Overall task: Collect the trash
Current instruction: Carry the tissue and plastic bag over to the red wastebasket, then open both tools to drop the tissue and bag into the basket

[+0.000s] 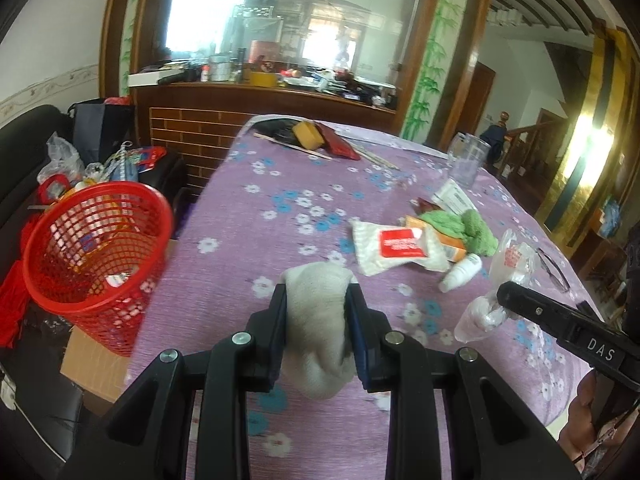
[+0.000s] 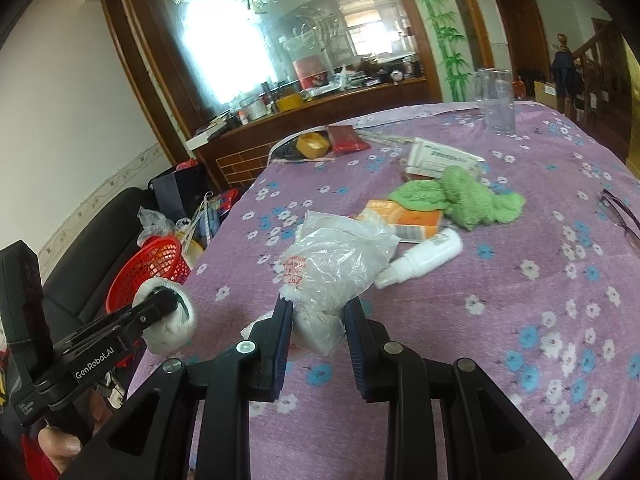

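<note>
My left gripper (image 1: 316, 296) is shut on a crumpled white tissue wad (image 1: 320, 320), held above the table's left part; it also shows in the right wrist view (image 2: 168, 320). My right gripper (image 2: 318, 306) is shut on a clear plastic bag (image 2: 336, 264) with red print, seen too in the left wrist view (image 1: 496, 292). A red mesh trash basket (image 1: 96, 256) stands on a cardboard box left of the table, with some scraps inside; its rim shows in the right wrist view (image 2: 148, 268).
On the purple flowered tablecloth (image 1: 280, 208) lie a white wipes pack with red label (image 1: 396, 248), an orange box (image 2: 404, 220), a white bottle (image 2: 424, 258), a green cloth (image 2: 460, 196), a paper box (image 2: 440, 158), a glass mug (image 2: 494, 100), glasses (image 2: 624, 216), chopsticks and red wrappers (image 1: 340, 142).
</note>
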Motion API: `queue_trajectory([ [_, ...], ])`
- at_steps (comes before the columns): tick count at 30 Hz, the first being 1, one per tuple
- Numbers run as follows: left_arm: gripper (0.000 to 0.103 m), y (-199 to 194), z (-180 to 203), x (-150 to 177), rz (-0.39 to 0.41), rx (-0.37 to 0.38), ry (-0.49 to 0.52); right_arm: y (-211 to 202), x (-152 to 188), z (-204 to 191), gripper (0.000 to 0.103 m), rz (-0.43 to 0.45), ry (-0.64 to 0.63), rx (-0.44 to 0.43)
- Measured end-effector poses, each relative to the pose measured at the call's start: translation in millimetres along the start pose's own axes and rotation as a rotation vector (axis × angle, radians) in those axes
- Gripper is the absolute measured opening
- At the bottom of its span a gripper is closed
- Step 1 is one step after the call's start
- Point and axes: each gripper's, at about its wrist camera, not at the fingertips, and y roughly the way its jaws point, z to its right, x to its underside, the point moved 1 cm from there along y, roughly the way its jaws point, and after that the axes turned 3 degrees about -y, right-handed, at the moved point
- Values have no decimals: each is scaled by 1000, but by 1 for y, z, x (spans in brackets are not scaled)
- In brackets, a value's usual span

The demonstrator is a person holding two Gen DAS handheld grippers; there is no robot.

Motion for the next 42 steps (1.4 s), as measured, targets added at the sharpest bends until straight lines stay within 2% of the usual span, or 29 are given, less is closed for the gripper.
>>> queue_trajectory([
  [7,27,-15,-48,-18,45,-60,-69,29,-20,-39,29,-51,-79,-65],
  [12,27,-24,-96,-32,71,-129,-121,54,-39,-82,29,-108,-139,-172],
  [19,28,-20,-161,-45,61,-198,-219,95,-57,-150,29,-160,-249,-251],
  [29,28,-9,-207,-57,45,-266,-267,160,-72,-227,30,-200,-326,-290],
  [31,30,-8,-213,-57,48,-282,-274,176,-74,-240,30,-211,-333,-292],
  [33,49,-6,-217,-57,50,-297,-286,193,-75,-252,31,-227,-345,-301],
  [35,58,-9,-220,-57,59,-311,-296,203,-73,-256,36,-248,-352,-297],
  [36,59,-9,-221,-57,63,-313,-295,207,-71,-255,46,-259,-343,-311],
  [37,59,-10,-220,-57,64,-312,-291,208,-70,-251,51,-264,-328,-329],
  [42,59,-13,-206,-54,62,-286,-281,187,-66,-217,51,-241,-274,-353],
])
